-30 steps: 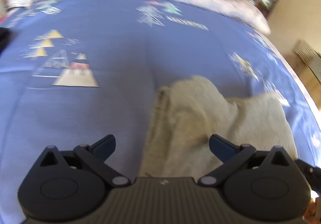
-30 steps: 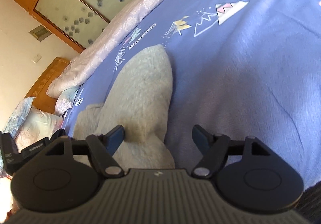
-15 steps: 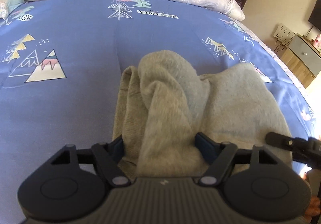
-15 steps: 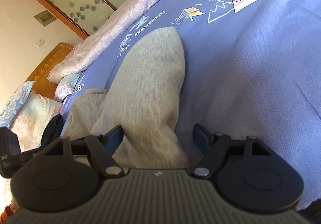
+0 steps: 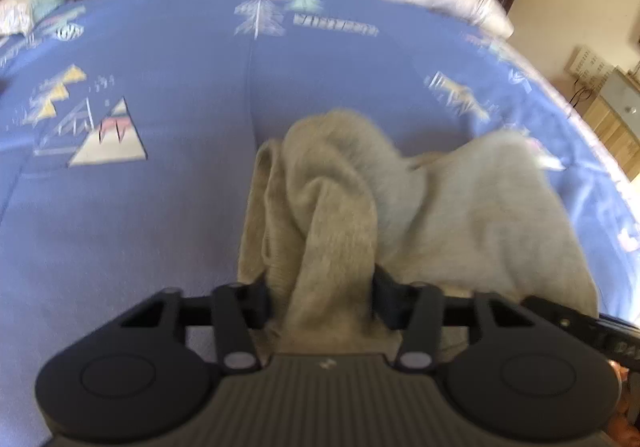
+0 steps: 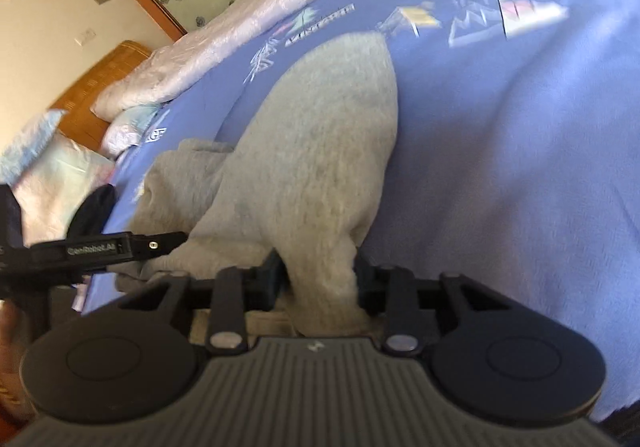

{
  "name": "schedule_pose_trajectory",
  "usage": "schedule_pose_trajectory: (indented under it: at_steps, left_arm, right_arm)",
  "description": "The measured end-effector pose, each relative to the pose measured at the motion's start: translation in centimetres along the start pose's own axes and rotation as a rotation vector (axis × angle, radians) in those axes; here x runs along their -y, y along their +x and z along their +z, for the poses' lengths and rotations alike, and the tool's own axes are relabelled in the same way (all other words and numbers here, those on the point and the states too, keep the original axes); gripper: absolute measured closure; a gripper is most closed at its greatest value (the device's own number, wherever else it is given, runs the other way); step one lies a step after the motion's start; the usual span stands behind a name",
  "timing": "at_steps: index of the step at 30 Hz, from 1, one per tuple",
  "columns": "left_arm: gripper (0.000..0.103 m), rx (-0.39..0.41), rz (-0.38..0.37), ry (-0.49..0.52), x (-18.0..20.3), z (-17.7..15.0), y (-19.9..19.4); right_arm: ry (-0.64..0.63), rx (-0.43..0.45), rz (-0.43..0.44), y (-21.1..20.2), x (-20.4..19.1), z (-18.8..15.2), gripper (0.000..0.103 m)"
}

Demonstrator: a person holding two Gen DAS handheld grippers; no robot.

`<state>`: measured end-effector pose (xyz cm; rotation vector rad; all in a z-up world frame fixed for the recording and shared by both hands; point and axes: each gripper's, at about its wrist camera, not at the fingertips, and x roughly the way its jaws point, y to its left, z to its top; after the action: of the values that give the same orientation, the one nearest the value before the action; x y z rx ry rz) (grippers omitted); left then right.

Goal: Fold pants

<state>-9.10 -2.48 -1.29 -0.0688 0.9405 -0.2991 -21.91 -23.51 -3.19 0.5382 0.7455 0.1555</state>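
Right now my left gripper (image 5: 322, 297) has its jaws closing on a bunched fold of the grey pants (image 5: 460, 215), the cloth filling the gap between the two dark pads and pressed on both sides. My right gripper (image 6: 318, 281) is doing likewise: its jaws are closing on a narrower gather of the same pants (image 6: 320, 151), pinched tight between the pads.

The pants lie on the bed, on a blue bedsheet (image 5: 160, 215) printed with small mountains and trees. From the left wrist view the fabric runs away from me in a rumpled ridge, with a broader, flatter part spread to the right. From the right wrist view one long leg-like stretch points away from the gripper toward the pale quilt (image 6: 248, 19) rolled along the far edge of the bed; a crumpled part lies to its left, near the other gripper's body (image 6: 92, 247).

A pillow (image 6: 52, 167) sits at the headboard end. Both views are somewhat blurred.
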Motion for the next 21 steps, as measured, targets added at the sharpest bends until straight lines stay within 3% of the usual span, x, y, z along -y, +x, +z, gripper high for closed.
schedule_pose_trajectory:
  at_steps: [4,6,8,13,15,16,19,21]
  left_arm:
    - [0.069,0.090,-0.137,-0.037,-0.3,-0.6,-2.5]
    - [0.068,0.072,-0.179,-0.041,-0.1,-0.9,-2.1]
    - [0.064,0.047,-0.165,-0.032,0.1,-1.4,-1.3]
    - [0.030,0.064,-0.113,-0.041,-1.2,-1.2,-1.4]
    - [0.007,0.067,-0.066,-0.041,-2.0,-0.8,-1.5]
    - [0.004,0.045,-0.061,-0.039,-2.4,-0.6,-1.2]
    - [0.006,-0.038,-0.099,-0.060,-3.0,-0.5,0.4]
    - [0.015,-0.065,-0.146,-0.070,-2.9,-0.7,1.2]
  right_arm:
    - [-0.233,0.157,-0.077,-2.7,-3.4,0.1,0.083]
    - [-0.262,0.193,-0.097,-3.7,-3.4,0.3,0.083]
    - [-0.246,0.184,-0.125,-3.8,-2.3,0.4,0.083]
    - [-0.105,0.082,-0.132,-2.2,0.6,-0.3,0.082]
    - [-0.090,0.079,-0.127,-1.9,0.5,-0.4,0.081]
    - [-0.088,0.077,-0.124,-1.7,0.3,-0.3,0.079]
    - [-0.053,0.072,-0.112,-1.5,0.8,-0.1,0.075]
    - [-0.008,0.067,-0.100,-1.5,1.1,-0.6,0.073]
